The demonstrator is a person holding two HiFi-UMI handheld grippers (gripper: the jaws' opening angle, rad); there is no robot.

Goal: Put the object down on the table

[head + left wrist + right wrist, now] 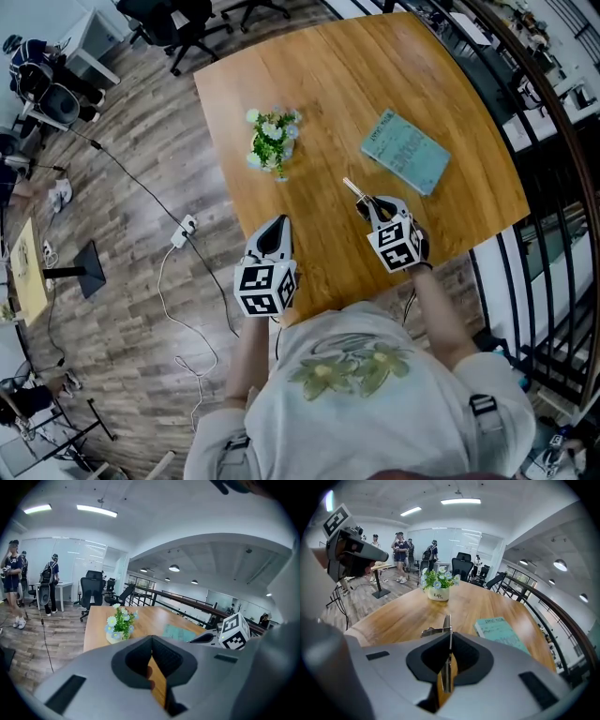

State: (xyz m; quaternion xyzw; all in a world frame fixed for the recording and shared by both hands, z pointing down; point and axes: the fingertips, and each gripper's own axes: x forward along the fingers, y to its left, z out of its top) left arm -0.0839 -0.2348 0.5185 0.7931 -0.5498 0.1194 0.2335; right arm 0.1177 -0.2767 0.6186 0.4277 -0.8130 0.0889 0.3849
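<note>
Thin metal piece clamped in closed right gripper, held over table; release not yet made. Left gripper closed, empty.

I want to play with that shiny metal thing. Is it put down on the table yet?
Not yet. Done: the right gripper has the thin metal piece over the wooden table. In hand: its jaws are clamped on the piece. Left to do: set it on the wood and open the jaws. The left gripper is shut and empty.
</note>
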